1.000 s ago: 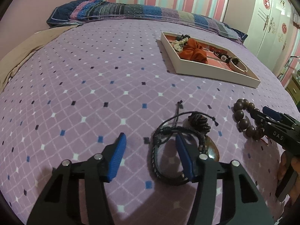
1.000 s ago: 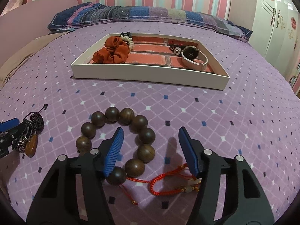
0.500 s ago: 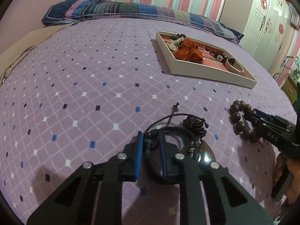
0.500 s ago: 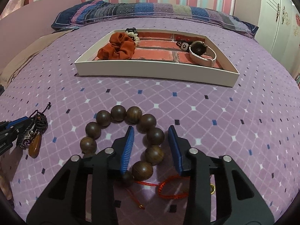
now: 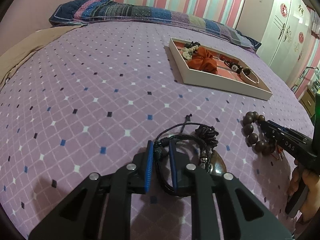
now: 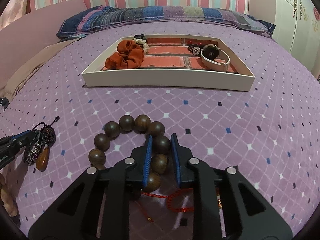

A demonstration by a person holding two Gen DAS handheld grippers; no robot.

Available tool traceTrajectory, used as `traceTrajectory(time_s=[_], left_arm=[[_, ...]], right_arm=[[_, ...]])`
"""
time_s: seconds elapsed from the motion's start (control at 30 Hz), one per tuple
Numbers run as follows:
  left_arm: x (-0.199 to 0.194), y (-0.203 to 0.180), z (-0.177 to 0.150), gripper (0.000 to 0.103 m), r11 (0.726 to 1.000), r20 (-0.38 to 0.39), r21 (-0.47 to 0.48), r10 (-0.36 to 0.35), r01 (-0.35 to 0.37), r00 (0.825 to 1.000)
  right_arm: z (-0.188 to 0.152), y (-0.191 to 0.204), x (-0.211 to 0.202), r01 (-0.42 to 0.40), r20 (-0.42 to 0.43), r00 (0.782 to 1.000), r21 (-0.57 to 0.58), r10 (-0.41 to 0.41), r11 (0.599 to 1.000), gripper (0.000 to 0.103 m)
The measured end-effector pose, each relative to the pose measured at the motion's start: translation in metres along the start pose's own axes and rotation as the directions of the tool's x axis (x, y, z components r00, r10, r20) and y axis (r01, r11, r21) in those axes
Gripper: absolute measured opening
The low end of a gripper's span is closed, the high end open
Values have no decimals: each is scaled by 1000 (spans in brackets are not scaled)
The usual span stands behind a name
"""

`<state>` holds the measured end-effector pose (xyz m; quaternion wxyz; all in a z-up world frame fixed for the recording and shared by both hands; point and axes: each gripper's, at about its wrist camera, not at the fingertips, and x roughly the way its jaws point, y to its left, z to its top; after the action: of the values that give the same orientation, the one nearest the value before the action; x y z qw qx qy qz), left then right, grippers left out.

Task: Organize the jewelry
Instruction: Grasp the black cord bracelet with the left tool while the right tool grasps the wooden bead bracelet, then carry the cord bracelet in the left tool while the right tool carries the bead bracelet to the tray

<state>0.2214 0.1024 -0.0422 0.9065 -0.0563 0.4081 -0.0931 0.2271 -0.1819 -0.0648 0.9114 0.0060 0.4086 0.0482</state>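
Both grippers have closed since a second ago: the left gripper (image 5: 161, 150) clamps the black cord bracelet (image 5: 180, 140) on the bedspread (image 5: 100, 80), partly hiding it; the right gripper (image 6: 161, 143) grips the wooden bead bracelet (image 6: 128, 128). Only its view shows the red string (image 6: 176, 200).

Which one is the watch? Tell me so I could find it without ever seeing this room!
On the purple bed sits a white tray with a brick-patterned floor. At its right end lies the watch: a round black face on a pale cream strap. The puffy orange scrunchie lies at the other end, and the small dark trinket beside the watch has no cream strap.
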Motion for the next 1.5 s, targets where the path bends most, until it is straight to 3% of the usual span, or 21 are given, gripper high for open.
traceTrajectory(time_s=[0.57,1.0,1.3,1.5], left_arm=[[-24,-16,23,16,997,78,41,58,-61,995],[-35,-58,89,14,993,163,94,55,-71,985],[-6,-106,140,14,993,140,113,-2,-14,990],[35,-127,164,14,995,82,99,-20,12,996]], right_arm=[[14,6,-24,1,81,997,-18,1,1000,20],[73,-8,-46,-6,179,984,-15,8,1000,20],[128,-46,-40,25,198,980,-7,-23,1000,20],[156,-71,-25,41,194,980,-9,-39,999,20]])
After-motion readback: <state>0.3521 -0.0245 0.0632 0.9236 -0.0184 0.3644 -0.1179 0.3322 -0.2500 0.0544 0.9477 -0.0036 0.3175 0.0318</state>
